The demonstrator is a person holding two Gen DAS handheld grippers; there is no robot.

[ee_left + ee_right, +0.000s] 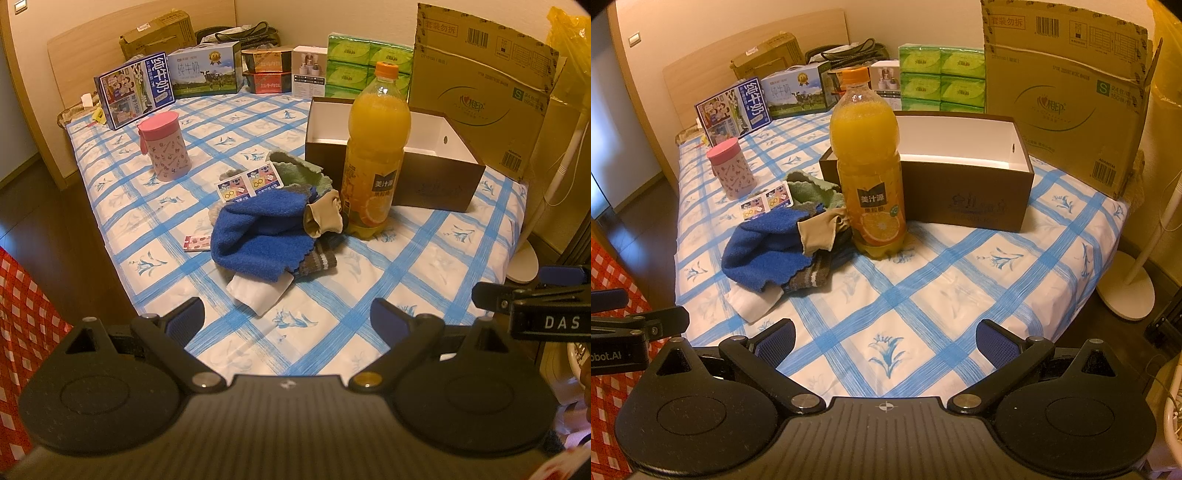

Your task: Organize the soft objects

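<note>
We note left gripper open, empty, over bed's near edge | cloth pile mid-bed, touching juice bottle | open brown box behind bottle | right gripper open, empty, near edge.

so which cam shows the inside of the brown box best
The right wrist view: the brown box lies nearly unobstructed, its white interior looking empty. In the left wrist view the juice bottle hides part of it.
</note>
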